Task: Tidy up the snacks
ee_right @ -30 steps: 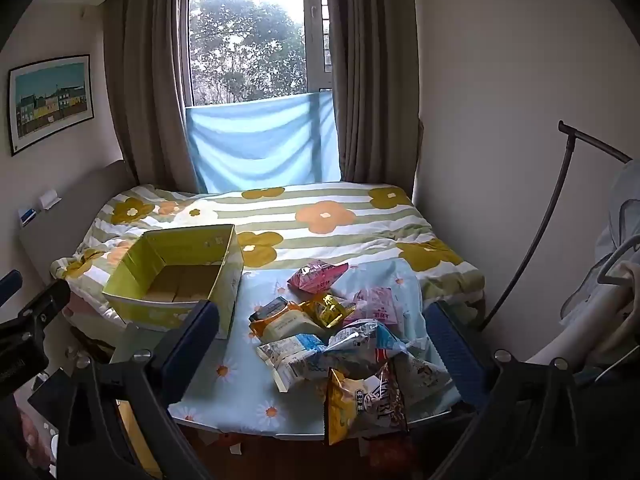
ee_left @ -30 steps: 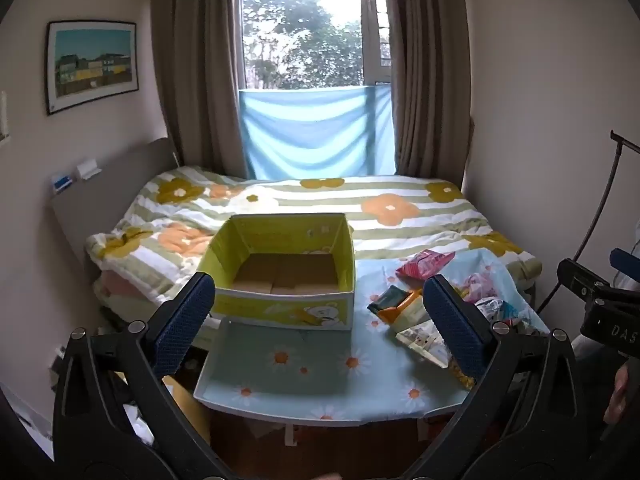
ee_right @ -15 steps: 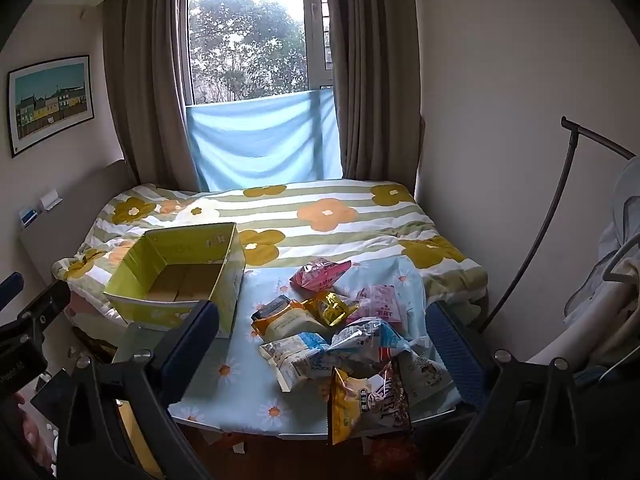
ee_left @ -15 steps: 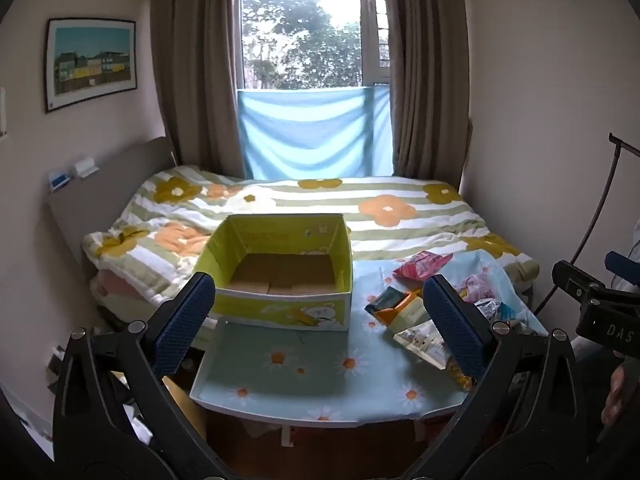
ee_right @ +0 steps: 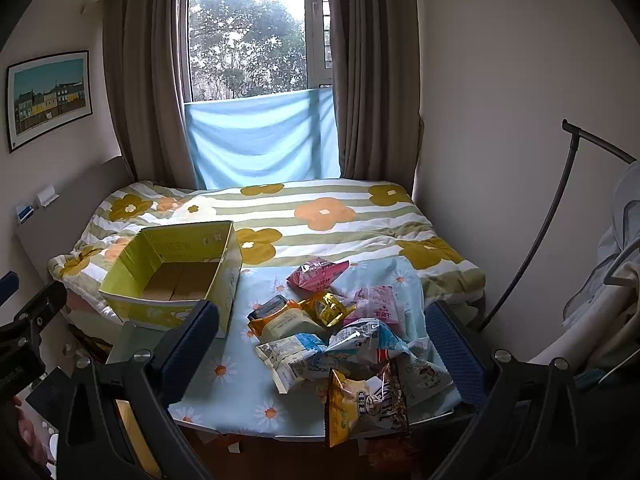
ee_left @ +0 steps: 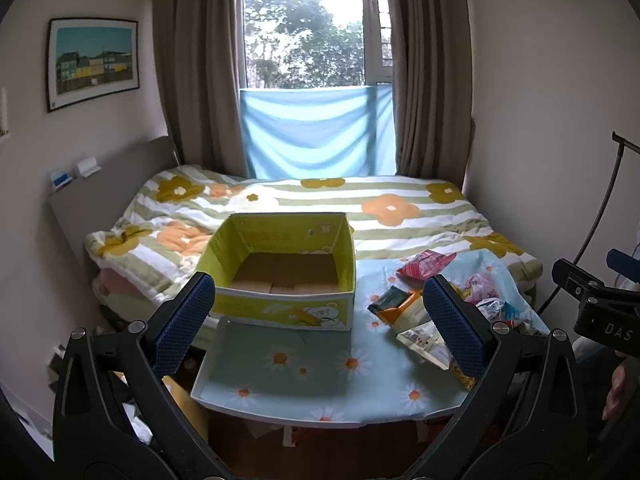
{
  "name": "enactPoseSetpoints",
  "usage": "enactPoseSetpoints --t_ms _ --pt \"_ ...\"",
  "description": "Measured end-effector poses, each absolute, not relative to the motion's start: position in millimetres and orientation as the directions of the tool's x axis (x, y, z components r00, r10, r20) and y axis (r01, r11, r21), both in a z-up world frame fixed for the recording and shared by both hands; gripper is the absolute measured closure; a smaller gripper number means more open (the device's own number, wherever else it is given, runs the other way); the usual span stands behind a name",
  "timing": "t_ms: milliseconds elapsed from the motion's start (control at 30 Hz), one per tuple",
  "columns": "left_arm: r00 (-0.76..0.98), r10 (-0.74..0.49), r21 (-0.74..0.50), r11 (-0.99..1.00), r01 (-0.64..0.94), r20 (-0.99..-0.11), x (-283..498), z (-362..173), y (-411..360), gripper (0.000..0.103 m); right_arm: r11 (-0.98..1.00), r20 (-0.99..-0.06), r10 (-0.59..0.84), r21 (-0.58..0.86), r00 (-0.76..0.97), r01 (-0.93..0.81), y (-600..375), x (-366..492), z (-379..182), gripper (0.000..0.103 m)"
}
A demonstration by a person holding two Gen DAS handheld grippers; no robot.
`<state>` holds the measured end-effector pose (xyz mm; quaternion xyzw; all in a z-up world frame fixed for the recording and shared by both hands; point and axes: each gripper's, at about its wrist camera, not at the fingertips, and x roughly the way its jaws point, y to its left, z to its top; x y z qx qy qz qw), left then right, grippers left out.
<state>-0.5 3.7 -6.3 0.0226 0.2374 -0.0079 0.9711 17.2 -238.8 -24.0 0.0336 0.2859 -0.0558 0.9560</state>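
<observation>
Both grippers held above near edge of worktop, jaws wide open, empty
Left gripper (ee_left: 318,322) faces yellow box (ee_left: 286,270) at worktop's (ee_left: 304,364) far-left corner, nothing visible inside; right gripper (ee_right: 320,346) faces snack packets (ee_right: 340,344) heaped across right half, some overhanging near edge

The left tool (ee_left: 318,316) hung with its blue pads spread wide and nothing between them, above the daisy-print worktop (ee_left: 304,376). An empty yellow-green carton (ee_left: 280,312) stood at the worktop's far left. Snack packets (ee_left: 416,312) lay heaped at the right, a red one (ee_left: 424,265) farthest back. The right tool (ee_left: 600,304) showed at the right edge.
</observation>
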Motion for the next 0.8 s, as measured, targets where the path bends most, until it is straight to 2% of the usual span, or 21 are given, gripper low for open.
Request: enactPoseSetpoints --t_ms 800 --pt "0.885 0.022 0.043 0.999 -0.003 -0.466 3.3 -8.7 3.9 0.0 0.992 -0.55 -0.077 0.039 0.832 0.117 -236.5 17.3 -22.7 0.0"
